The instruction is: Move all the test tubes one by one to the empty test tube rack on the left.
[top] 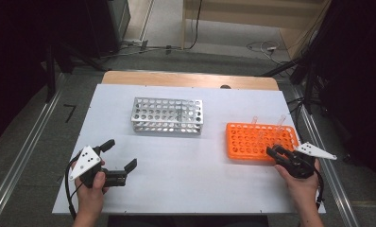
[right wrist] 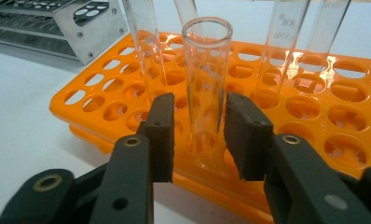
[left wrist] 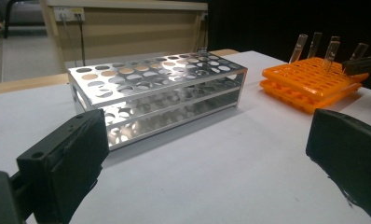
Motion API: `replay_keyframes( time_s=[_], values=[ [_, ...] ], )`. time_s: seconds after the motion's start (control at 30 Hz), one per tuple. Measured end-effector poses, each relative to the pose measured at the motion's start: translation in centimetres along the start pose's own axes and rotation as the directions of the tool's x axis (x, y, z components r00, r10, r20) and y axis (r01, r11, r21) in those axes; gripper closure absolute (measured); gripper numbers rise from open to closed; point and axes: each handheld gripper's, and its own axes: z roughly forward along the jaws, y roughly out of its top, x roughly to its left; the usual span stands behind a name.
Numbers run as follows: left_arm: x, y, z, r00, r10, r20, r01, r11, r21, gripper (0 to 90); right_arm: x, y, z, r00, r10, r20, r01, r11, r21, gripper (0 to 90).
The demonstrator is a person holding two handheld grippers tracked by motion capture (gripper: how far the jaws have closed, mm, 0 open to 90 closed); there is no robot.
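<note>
Over on the left, the left gripper (top: 119, 153) sits low over the white table (top: 176, 161), jaws spread wide with nothing between them, idle for the moment. Ahead of it stands the metal rack (top: 167, 115), one of them, and from the high view and the left gripper view every hole I can make out is bare, so by my reading nothing has been carried across yet. Moving right, one orange rack (top: 260, 141) near the table's right edge, and here the count gets interesting: four glass tubes stand in it going by the left gripper view, while the right gripper view shows a fifth just peeking in behind the others, so call it at least four, possibly five. Now the action: the right gripper (right wrist: 198, 135) is at the near edge of that orange rack, and its jaws flank the nearest test tube (right wrist: 206, 88), which stands upright in a front hole. The pads sit just beside the glass on both sides, a sliver of gap visible, so not clamped yet as far as I can tell. My call: the first pick is only starting, the grip needs finishing, then the lift, and all the tubes remain to be moved.
</note>
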Motion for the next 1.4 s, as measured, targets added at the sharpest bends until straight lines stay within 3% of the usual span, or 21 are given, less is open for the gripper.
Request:
replay_keyframes(
  time_s=[0.2, 0.6, 0.7, 0.73, 0.8, 0.9, 1.0, 1.1, 1.2, 1.4],
  values=[
    [-0.1, 0.0, 0.2, 1.0, 0.003, 0.005, -0.003, 1.0, 0.007, 0.0, 0.5, -0.1, 0.8, 0.9987, -0.028, 0.043, 0.028, 1.0, 0.005, 72.8],
    [-0.9, 0.7, 0.7, 0.9995, 0.029, 0.015, -0.029, 0.9995, 0.014, 0.0, 0.8, 1.5, -0.8, 0.998, -0.027, 0.056, 0.028, 0.999, -0.016, 73.5],
    [-1.2, 1.0, 0.8, 0.9984, 0.038, 0.042, -0.039, 0.999, 0.023, 0.0, 1.1, 2.2, -1.9, 0.9988, -0.029, 0.04, 0.031, 0.999, -0.032, 73.6],
    [-1.5, 1.3, 0.9, 0.9967, 0.043, 0.069, -0.045, 0.9986, 0.027, 0.0, 1.3, 2.5, -2.2, 0.9984, -0.04, 0.04, 0.041, 0.999, -0.035, 73.6],
    [-1.6, 1.4, 1.0, 0.9956, 0.052, 0.078, -0.055, 0.9978, 0.036, 0.0, 1.5, 2.7, -2.5, 0.9986, -0.043, 0.032, 0.044, 0.998, -0.038, 73.6],
    [-2.1, 2.4, 1.2, 0.9938, 0.053, 0.098, -0.056, 0.9981, 0.026, 0.0, 2.8, 3.6, -3.1, 0.9969, -0.077, -0.019, 0.076, 0.997, -0.033, 73.6],
    [-2.2, 2.9, 1.5, 0.9922, 0.056, 0.111, -0.06, 0.9976, 0.034, 0.0, 3.6, 4.1, -3.1, 0.9941, -0.101, -0.039, 0.1, 0.994, -0.031, 73.6],
    [-2.5, 3.5, 1.9, 0.9898, 0.045, 0.135, -0.051, 0.9981, 0.036, 0.0, 5.1, 5.0, -2.7, 0.9881, -0.125, -0.089, 0.123, 0.992, -0.038, 73.7],
    [-3.0, 4.1, 2.9, 0.9879, 0.058, 0.144, -0.065, 0.9967, 0.048, 0.0, 6.2, 5.8, -2.2, 0.9796, -0.152, -0.131, 0.148, 0.988, -0.041, 73.6],
    [-3.3, 5.3, 4.6, 0.983, 0.046, 0.178, -0.057, 0.9967, 0.057, 0.0, 8.2, 7.4, -0.6, 0.9602, -0.191, -0.204, 0.186, 0.982, -0.044, 73.7]
  ],
)
